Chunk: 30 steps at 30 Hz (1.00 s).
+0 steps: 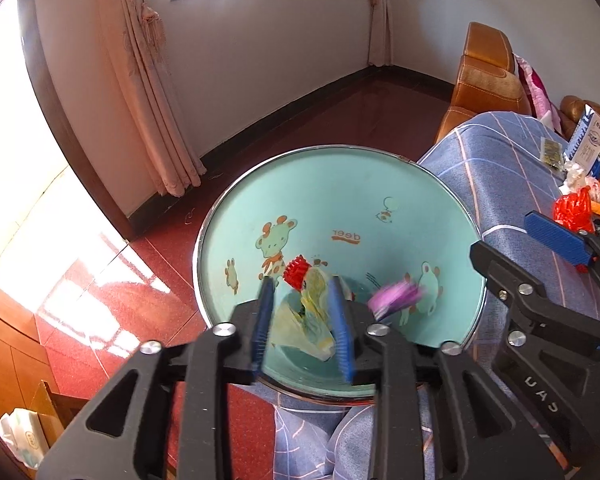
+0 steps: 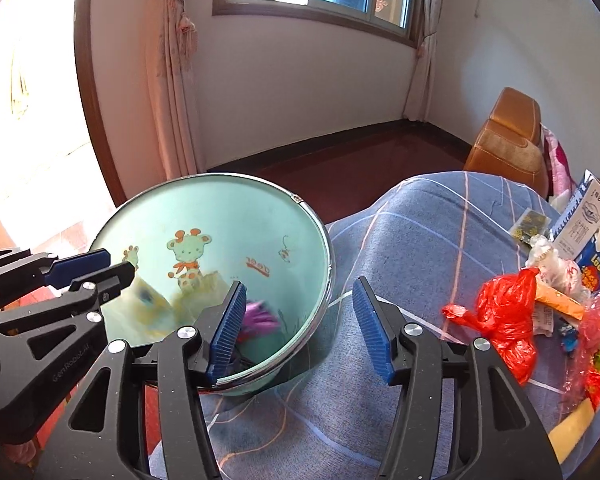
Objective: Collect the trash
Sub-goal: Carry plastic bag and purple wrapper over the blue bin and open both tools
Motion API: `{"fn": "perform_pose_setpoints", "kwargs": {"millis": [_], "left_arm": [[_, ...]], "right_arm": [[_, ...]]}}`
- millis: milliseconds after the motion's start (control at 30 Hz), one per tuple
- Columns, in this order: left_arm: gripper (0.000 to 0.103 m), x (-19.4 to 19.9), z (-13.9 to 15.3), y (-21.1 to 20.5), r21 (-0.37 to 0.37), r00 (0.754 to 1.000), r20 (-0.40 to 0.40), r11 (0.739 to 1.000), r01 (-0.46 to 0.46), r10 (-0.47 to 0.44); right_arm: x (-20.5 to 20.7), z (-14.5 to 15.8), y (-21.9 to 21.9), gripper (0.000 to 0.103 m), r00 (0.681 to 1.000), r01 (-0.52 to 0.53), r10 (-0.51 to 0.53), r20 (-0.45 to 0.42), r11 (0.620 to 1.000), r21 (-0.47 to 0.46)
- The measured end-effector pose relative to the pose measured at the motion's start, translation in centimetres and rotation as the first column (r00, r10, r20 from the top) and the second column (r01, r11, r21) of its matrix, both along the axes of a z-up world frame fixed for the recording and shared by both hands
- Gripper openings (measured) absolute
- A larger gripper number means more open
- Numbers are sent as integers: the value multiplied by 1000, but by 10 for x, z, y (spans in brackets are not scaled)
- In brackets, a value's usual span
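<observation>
A turquoise basin [image 1: 340, 192] [image 2: 220, 208] printed with cartoon deer stands beside a blue plaid cloth. My left gripper [image 1: 302, 320] [image 2: 100, 270] hangs over it, jaws slightly apart. A crumpled yellowish wrapper [image 1: 308, 312] [image 2: 152, 300] with a red bit lies loose between and below the pads, blurred in the right wrist view. A purple scrap [image 1: 396, 296] [image 2: 260, 316], also blurred, is inside the basin near its right wall. My right gripper [image 2: 300, 320] [image 1: 516, 244] is open at the basin's right rim with nothing between its fingers.
Several pieces of trash lie on the plaid cloth [image 2: 420, 240] at the right: a red plastic bag [image 2: 504, 320] [image 1: 572, 208], a white and blue carton [image 2: 584, 216], wrappers. An orange armchair [image 2: 508, 140] stands behind. A cardboard box [image 1: 44, 412] sits on the red floor at lower left.
</observation>
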State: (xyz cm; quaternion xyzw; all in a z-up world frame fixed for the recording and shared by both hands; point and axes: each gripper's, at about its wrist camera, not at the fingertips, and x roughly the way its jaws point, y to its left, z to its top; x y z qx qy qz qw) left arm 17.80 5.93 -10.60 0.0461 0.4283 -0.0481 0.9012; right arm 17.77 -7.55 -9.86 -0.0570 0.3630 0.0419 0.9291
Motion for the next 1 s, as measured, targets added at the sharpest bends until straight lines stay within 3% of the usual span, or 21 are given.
{"fn": "perform_pose_setpoints", "kwargs": {"millis": [100,167,333,433,633,733,1000], "left_arm": [[54,-2,3,-1,15,1000,14,1000,-10,10],[72,-5,7,-1,39,999,38,998,-38,37],[87,-13,19,-3,67,993,89,995,-81,75],[94,-18,23,-5,69,991,106,994,-83,76],[97,-33,33,-22,89,987,151,994,-70,56],[97,-40,37,-28,73,983,175,995,-71,57],[97,-54,41,-55,61,988,155,998,-4,-5]], "right_arm": [[-4,6,-6,59,1000,15,-15,15,1000,13],[-8,11,-11,62,999,37,-37,30,999,26],[-26,27,-29,77,989,104,-109,98,993,49],[-39,30,-38,81,984,129,-134,118,990,48],[-61,31,-57,85,964,209,-211,163,977,31],[-72,34,-71,86,950,247,-256,178,966,70],[-102,36,-108,86,923,334,-346,168,937,98]]}}
